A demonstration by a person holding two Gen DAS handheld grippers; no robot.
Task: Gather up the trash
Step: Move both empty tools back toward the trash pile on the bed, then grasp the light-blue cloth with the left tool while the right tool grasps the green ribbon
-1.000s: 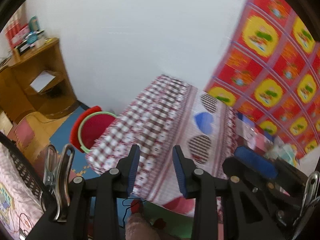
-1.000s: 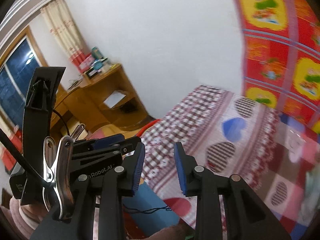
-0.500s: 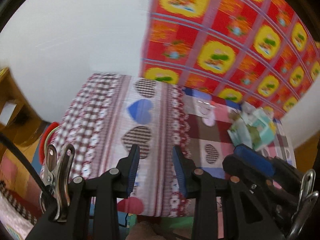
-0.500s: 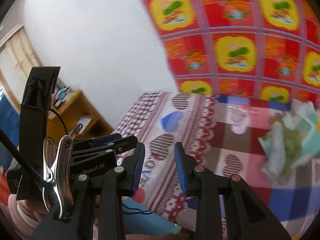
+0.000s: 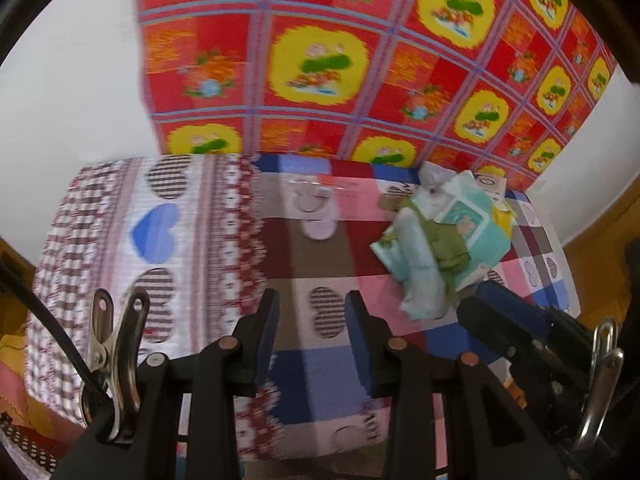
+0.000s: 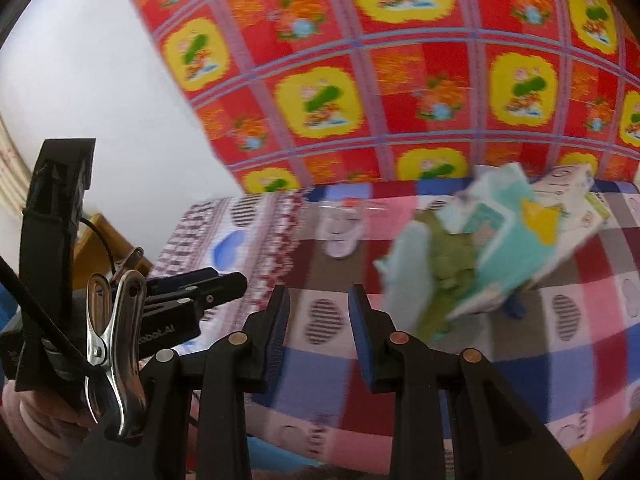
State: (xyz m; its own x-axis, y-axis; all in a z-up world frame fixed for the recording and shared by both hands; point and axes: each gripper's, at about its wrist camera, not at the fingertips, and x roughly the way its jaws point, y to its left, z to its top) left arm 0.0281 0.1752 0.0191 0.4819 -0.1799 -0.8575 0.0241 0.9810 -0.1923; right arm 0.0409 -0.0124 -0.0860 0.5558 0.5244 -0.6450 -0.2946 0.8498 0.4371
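Trash pile (image 5: 440, 240) of crumpled wrappers sits right of centre on the patterned counter (image 5: 320, 248). Left tool (image 5: 312, 312) and right tool (image 6: 318, 308), jaws apart, hold nothing. Blurred, seemingly loose wrappers may scatter if pinched off-centre.

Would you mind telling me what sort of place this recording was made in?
Most likely a room in a home. A table carries a patterned tablecloth of hearts and checks, a red and yellow floral cloth hangs on the white wall behind it, and a pile of paper and packaging trash lies on the tabletop.
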